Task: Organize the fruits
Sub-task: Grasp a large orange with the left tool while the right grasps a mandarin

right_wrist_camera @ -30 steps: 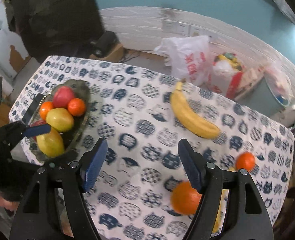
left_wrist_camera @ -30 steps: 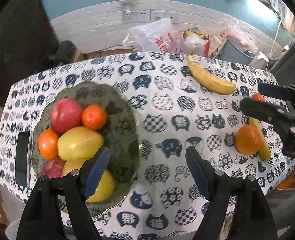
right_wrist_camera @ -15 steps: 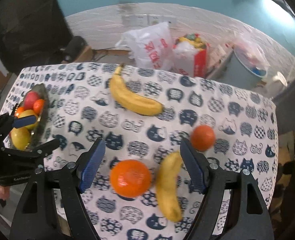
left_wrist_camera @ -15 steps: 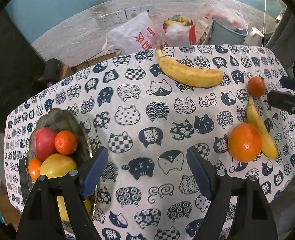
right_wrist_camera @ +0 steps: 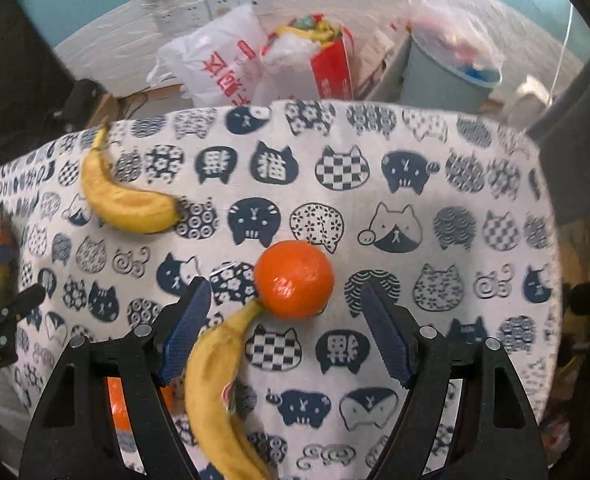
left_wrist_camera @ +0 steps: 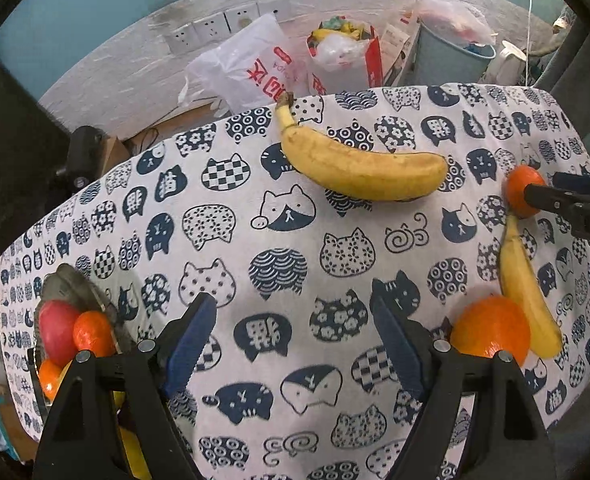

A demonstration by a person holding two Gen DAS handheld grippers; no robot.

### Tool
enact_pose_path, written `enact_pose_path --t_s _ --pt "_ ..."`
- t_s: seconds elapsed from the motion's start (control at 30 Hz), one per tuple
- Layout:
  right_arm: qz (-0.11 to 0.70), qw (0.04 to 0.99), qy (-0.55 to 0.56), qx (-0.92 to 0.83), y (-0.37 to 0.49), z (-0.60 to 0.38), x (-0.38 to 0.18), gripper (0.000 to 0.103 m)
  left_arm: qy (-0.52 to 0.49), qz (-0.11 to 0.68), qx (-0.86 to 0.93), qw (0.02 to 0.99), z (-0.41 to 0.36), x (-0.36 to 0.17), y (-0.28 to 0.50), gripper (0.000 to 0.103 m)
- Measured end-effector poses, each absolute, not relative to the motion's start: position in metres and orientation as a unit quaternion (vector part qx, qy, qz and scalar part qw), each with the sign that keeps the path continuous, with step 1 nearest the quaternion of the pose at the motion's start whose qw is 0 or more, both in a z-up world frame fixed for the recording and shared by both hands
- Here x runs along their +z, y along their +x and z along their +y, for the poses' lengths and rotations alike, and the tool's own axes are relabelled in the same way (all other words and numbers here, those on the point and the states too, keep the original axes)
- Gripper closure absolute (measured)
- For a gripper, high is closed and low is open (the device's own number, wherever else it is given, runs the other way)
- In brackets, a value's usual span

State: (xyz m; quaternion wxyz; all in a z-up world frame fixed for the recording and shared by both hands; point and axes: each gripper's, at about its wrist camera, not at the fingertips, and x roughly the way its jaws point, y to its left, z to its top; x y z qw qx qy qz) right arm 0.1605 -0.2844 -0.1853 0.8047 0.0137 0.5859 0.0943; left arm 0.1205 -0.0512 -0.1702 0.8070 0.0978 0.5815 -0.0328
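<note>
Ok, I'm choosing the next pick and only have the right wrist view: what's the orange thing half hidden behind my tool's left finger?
Observer: A second, larger orange, resting against the side of the nearer banana.
Operator: What's in the plate at far left?
Observer: The plate holds a red apple with a small orange beside it, and more fruit lower down that the left tool's arm hides. The far part of the plate is bare.
Operator: Is the left tool holding anything?
Observer: No, the left tool is open above the cat-print cloth, with nothing between its fingers.
</note>
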Motion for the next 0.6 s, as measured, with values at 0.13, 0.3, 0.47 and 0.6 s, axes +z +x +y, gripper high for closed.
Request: enact_pose_path --t_s 0.13,0.3,0.47,0.6 --pt "0.595 0.799 0.009 0.091 0.167 -0.283 -0.203 0.026 0.083 0.593 -0.038 0.8 -0.053 -0.178 0.128 0.021" --pt "0.6 0.795 0.01 0.091 0.172 -0.283 -0.215 0.05 0.083 0.597 -0.048 0.797 -0.06 -0.182 0.13 0.021" --pt "0.6 0.795 0.001 0.09 0.172 -0.282 -0.217 0.054 0.061 0.6 -0.07 0.795 -0.068 -0.177 0.125 0.021" --pt "0.588 0.804 0.008 0.089 0.164 -0.283 -0.203 0.054 0.034 0.606 -0.097 0.789 -0.078 -0.171 0.116 0.02"
